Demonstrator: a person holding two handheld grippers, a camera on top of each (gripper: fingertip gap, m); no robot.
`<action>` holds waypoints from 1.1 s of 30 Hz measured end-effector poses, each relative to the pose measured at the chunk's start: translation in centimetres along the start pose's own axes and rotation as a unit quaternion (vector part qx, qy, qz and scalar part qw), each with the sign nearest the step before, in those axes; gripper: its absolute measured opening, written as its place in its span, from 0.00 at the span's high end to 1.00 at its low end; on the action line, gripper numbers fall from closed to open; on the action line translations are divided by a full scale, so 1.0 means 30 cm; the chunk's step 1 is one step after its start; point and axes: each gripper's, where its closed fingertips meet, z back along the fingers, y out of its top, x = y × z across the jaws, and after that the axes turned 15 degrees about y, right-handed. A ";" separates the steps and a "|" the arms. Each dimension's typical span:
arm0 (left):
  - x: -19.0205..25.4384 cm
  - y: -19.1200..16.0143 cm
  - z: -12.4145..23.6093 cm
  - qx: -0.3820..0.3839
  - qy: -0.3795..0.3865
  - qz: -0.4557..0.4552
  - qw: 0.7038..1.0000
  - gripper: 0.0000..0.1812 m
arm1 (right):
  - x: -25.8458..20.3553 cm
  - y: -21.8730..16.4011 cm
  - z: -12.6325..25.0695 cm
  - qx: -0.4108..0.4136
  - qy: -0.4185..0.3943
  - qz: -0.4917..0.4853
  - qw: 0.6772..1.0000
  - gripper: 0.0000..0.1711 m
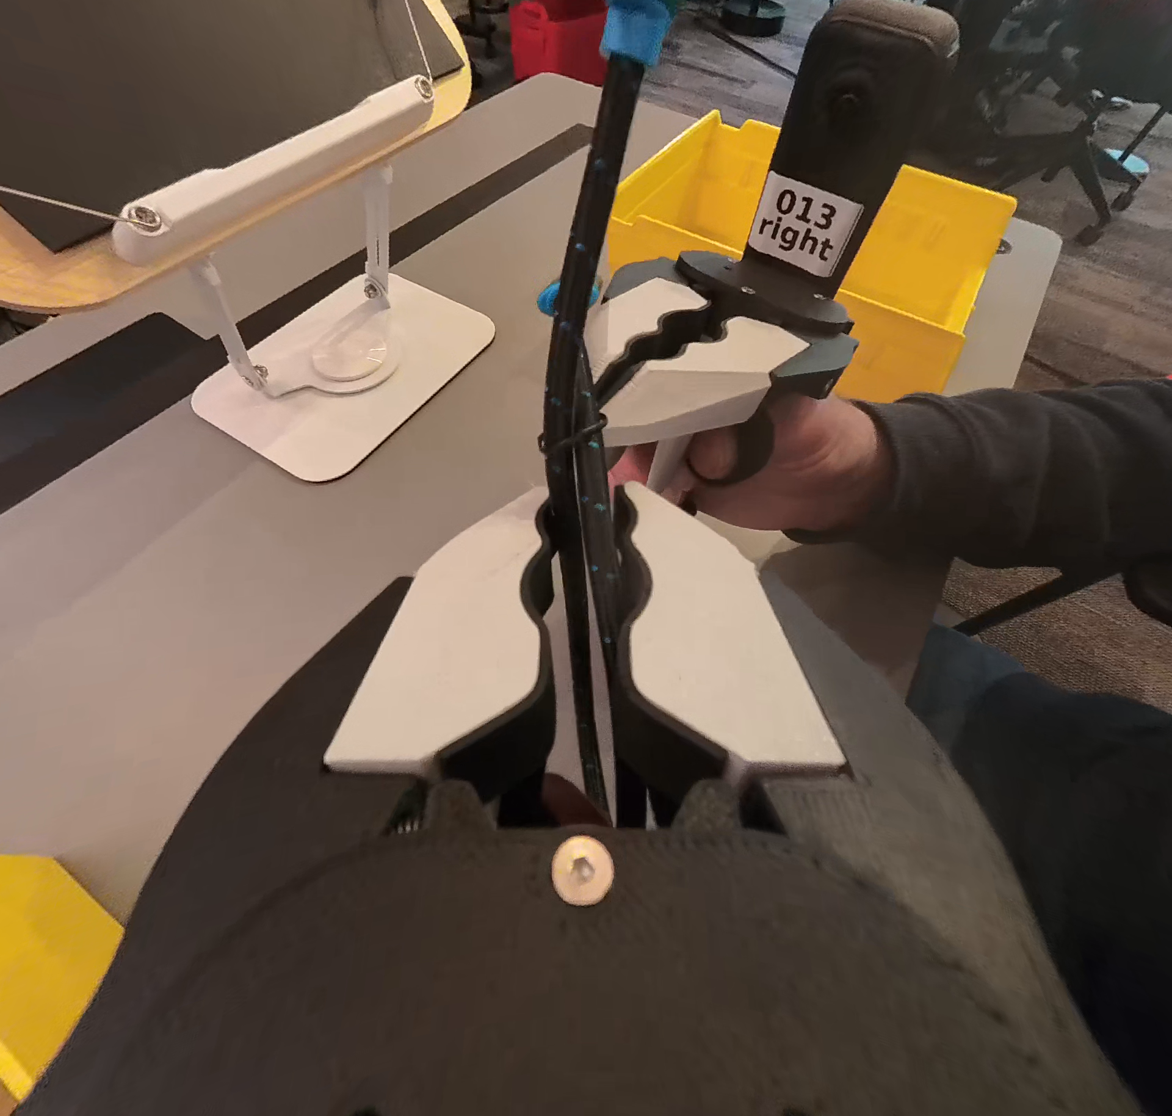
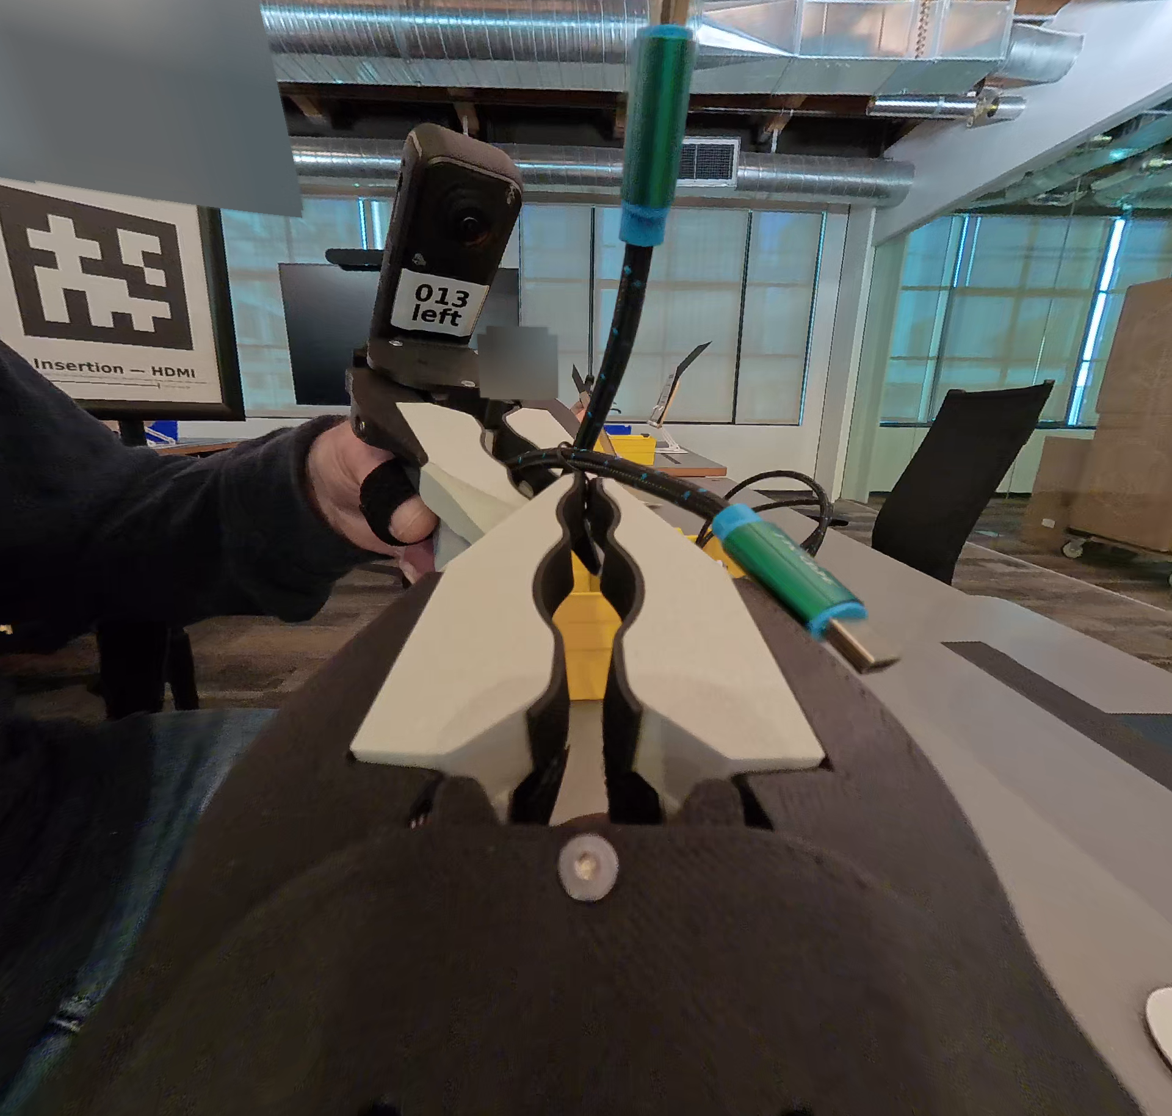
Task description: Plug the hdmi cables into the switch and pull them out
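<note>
Left claw (image 1: 580, 524) clamps the bundled cable (image 1: 574, 388); right claw (image 2: 586, 495) pinches its tie (image 2: 586, 534). Pulling apart could slip the tie, swinging the plugs (image 2: 793, 575).

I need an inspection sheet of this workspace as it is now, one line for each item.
Surface: grey table with a dark strip along it.
Job's things: braided black HDMI cable, bundled with a tie; one green plug points up, the other green plug hangs free to the right. Switch: nothing seen.
Clutter: yellow bin; white tablet stand.
Grippers: left hand-held gripper shut on the cable; right hand-held gripper nearly shut at the tie, grip cannot be told.
Cables: only the HDMI cable.
Surroundings: office chair, windows, ceiling ducts, marker board.
</note>
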 end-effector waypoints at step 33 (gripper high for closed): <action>0.040 0.022 0.004 0.008 -0.062 0.134 0.989 0.97 | -0.029 0.006 -0.007 -0.358 -0.117 0.294 0.879 1.00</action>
